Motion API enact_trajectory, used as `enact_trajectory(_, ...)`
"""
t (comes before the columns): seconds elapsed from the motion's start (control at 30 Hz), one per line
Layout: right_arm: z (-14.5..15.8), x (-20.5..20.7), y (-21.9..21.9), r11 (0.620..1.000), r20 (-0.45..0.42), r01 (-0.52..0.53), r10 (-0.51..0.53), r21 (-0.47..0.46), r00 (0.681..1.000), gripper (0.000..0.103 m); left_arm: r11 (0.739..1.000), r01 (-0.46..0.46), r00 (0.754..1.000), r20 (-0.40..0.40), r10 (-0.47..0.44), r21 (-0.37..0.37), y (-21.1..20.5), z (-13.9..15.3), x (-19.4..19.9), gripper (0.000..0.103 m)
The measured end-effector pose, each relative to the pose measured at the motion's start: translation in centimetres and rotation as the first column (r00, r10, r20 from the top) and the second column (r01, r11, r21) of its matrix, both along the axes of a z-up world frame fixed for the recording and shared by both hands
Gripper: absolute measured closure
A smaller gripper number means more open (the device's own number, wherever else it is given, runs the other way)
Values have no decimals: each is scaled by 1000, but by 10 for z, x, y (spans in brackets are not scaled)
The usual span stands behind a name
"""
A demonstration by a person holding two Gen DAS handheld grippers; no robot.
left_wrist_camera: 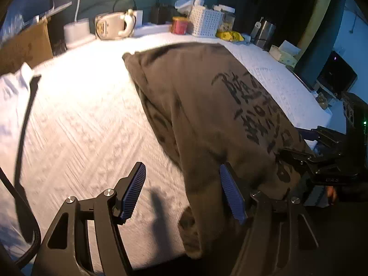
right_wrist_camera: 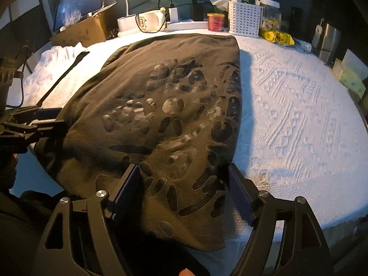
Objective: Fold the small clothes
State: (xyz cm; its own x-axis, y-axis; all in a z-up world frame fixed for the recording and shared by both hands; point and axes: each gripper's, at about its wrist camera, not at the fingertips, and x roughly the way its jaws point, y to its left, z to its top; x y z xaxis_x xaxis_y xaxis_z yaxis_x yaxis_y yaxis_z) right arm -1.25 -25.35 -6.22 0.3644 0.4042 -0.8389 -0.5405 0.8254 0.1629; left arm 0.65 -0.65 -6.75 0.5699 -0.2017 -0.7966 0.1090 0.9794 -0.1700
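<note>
Brown shirt (right_wrist_camera: 161, 105) (dark print up) lies on the white cloth (right_wrist_camera: 299, 119) covering the bench, near edge hanging over the front. Left gripper (left_wrist_camera: 181, 193): jaws spread, right pad (left_wrist_camera: 231, 193) against the shirt's edge. Right gripper (right_wrist_camera: 184, 193): jaws spread, straddling the shirt's near corner. White basket (right_wrist_camera: 243, 19) stands at back.
</note>
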Motion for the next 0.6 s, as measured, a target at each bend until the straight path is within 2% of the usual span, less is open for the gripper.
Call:
enact_trajectory(0.13,3,5,1,1000,-5,-5,5,-8,1000,24,1000,-6,1000,6,6,29,-1,4,12,36)
enact_trajectory(0.6,9,43,-9,999,-10,32,-32,7,999,24,998,-49,999,-15,49,25,5,5,62,36)
